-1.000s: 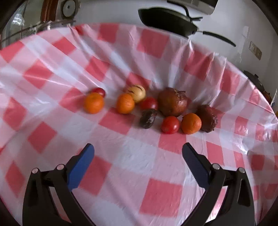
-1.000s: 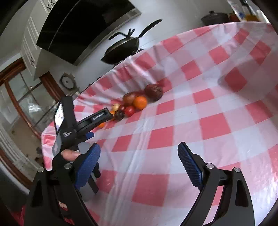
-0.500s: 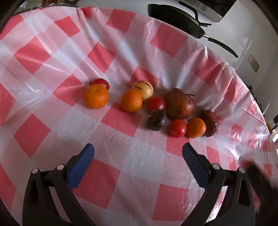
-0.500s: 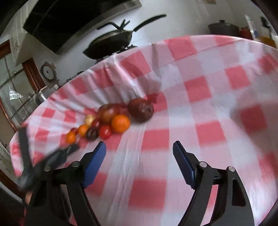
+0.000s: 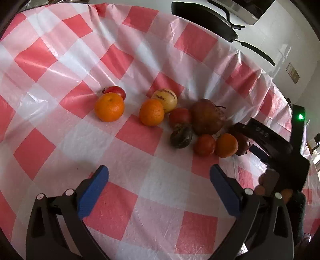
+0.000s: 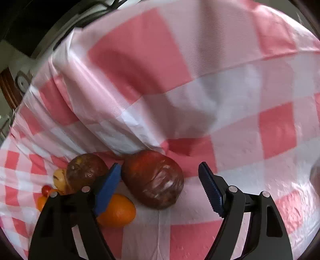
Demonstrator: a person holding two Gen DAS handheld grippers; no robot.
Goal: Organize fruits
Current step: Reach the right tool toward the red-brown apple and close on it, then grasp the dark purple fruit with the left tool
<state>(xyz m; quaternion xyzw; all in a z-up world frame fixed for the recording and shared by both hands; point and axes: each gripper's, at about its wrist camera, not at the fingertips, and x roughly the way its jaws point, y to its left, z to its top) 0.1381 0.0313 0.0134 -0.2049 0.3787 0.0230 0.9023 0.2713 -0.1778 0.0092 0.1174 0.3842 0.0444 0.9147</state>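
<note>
Reddish-brown fruit on checked desk, between right gripper jaws, spread wide, not clamped | left gripper jaws wide apart, empty | orange beside it

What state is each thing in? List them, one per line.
Left tongs: open, empty, above the cloth.
Right tongs: open, straddling the dark red fruit, not closed on it.
Dark red fruit: lying on the tablecloth, beside an orange.
Frying pan: upright, beyond the table.
</note>
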